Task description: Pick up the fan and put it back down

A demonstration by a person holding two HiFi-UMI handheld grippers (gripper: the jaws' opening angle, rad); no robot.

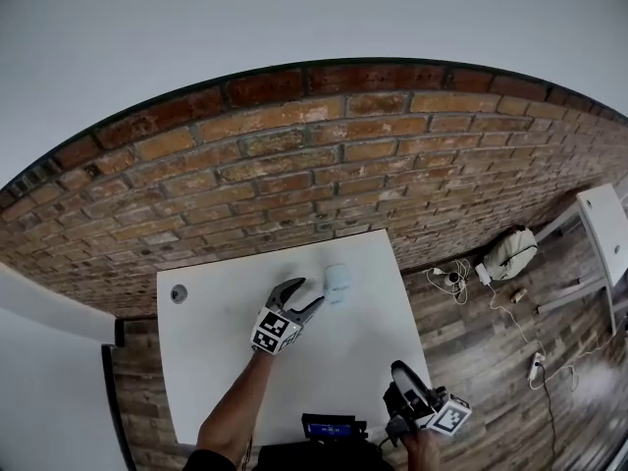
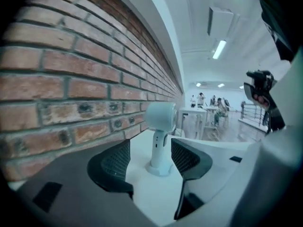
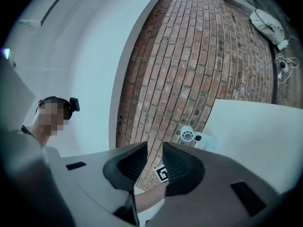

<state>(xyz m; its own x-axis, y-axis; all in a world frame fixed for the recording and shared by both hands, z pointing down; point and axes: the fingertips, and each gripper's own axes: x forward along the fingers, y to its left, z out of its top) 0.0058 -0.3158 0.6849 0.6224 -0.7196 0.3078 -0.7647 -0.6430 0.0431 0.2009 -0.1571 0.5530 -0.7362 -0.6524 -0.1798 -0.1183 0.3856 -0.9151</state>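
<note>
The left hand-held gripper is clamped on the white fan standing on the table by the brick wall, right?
No. The left hand-held gripper is open, its jaws clear of the fan, as the left gripper view shows. The fan does stand on the table by the brick wall.

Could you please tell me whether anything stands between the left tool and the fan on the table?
Nothing visible does. The fan stands upright on the white table, straight ahead of the left tool. The tool's jaws are open and empty, and only bare tabletop lies between them and the fan.
</note>
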